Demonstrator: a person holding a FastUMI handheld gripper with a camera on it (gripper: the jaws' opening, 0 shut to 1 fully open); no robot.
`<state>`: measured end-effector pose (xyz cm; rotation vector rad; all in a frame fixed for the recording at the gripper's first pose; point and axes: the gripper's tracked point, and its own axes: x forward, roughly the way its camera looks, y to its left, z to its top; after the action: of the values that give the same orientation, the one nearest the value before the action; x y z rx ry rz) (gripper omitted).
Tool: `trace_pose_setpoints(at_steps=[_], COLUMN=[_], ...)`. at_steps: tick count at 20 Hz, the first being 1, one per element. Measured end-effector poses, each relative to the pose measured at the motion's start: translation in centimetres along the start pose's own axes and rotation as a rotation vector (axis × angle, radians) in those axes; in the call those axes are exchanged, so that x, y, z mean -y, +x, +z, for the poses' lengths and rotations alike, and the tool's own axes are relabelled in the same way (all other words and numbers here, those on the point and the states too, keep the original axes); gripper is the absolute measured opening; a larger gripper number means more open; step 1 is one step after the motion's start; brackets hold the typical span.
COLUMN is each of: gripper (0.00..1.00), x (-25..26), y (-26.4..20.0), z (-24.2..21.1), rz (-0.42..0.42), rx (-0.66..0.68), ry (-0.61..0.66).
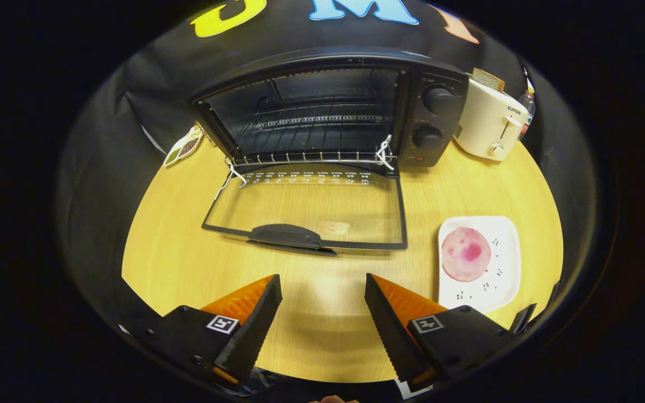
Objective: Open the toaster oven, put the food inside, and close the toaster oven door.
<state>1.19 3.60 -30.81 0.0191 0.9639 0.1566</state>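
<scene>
Beside toaster oven (322,112), door down: SUPOR toaster (487,120); tongs (322,288) released, empty.

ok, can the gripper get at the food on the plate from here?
Probably yes. The gripper is open and holds nothing, and the pink food lies uncovered on the white plate, just ahead of the fingers and off to one side. Bare table lies between; the open oven door sits apart.

My gripper (322,305): two wedge-shaped fingers (252,330), inner faces serrated w/ fine ridges, outer faces ribbed. Each sits on a black blocky mount w/ a small square black-and-white fiducial tag (222,324) on top, one at 7 o'clock, other at 5. Small screw on the 7 o'clock mount. Jaws apart, nothing between.
</scene>
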Motion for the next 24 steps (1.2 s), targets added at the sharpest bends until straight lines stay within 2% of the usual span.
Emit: trace_pose_setpoints(at_steps=[8,24], gripper=[0.97,0.97], x=[7.5,21.3], y=[-4.8,-4.6], z=[0.1,1.2], rz=[-0.067,0.026], rx=[0.041,-0.043], ry=[-0.093,-0.027])
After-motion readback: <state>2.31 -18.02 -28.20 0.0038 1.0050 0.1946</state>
